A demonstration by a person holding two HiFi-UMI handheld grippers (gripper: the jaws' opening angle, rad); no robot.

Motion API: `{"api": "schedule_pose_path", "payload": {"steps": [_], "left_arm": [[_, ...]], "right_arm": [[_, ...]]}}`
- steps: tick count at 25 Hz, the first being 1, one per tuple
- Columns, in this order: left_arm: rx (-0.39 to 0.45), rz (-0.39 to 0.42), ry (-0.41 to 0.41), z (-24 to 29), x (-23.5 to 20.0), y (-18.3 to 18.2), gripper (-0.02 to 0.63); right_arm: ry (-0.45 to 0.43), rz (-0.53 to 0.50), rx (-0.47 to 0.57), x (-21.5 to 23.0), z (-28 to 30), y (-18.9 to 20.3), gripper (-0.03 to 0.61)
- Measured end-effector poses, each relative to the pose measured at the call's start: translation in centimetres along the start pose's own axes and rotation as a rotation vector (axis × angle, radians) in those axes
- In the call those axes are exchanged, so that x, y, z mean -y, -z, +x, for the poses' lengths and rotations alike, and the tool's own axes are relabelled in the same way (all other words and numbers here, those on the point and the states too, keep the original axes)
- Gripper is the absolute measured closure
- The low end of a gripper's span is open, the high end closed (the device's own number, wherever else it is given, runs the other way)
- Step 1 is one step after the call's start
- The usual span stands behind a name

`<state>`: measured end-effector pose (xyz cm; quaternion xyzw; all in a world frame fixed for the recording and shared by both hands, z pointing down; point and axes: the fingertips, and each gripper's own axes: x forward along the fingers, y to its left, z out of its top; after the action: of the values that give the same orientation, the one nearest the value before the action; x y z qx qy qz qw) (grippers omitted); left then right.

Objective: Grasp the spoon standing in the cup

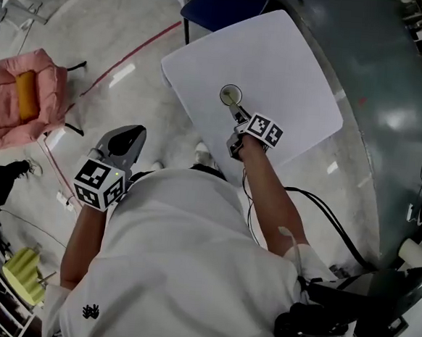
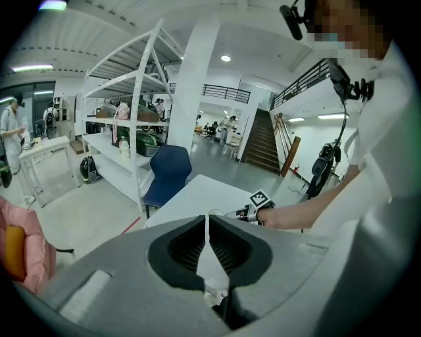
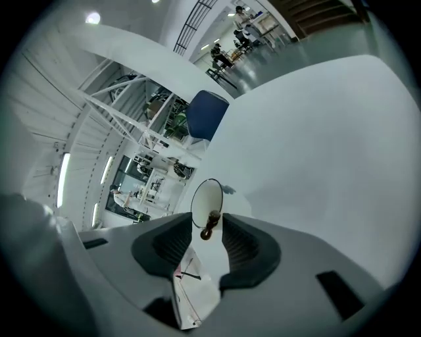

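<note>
Spoon (image 3: 210, 225) stands in the round cup (image 1: 230, 95) near the middle of the white counter (image 1: 291, 69), its brown handle end leaning out between the right tongs (image 3: 208, 228). Those tongs are spread on either side of the handle, not pinching it. The left tongs (image 2: 208, 227), pressed together on nothing, hang off the counter's edge above the floor.

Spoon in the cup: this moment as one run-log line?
right gripper: open, spoon handle between jaws, ungripped | spoon: standing in cup | left gripper: shut, empty
</note>
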<state>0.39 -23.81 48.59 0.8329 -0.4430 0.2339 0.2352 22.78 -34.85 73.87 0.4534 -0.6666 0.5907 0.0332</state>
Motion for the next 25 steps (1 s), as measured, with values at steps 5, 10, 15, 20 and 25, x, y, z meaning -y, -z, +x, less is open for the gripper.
{"api": "schedule_pose_path", "payload": {"steps": [5,10,15,20,25], "left_arm": [[-0.01,-0.005,-0.008,-0.1,0.2,0.2,0.587],[-0.015,-0.007,-0.009,-0.3,-0.1,0.9,0.587],[-0.009,0.004,-0.002,-0.8,-0.6,1.0,0.586],[0.01,0.009,0.018,-1.8,-1.6,1.0,0.586],[0.038,0.018,0.047,-2.9,-1.9,1.0,0.586]], "right_arm": [[0.012,0.035,-0.01,0.5,0.4,0.1,0.522],[0.037,-0.003,0.012,0.8,0.2,-0.4,0.525],[0.073,-0.128,0.023,0.6,-0.4,-1.0,0.528],[0.105,-0.233,0.046,-0.7,-1.7,-1.2,0.528],[0.108,-0.271,0.075,-2.1,-4.1,-1.3,0.528]]}}
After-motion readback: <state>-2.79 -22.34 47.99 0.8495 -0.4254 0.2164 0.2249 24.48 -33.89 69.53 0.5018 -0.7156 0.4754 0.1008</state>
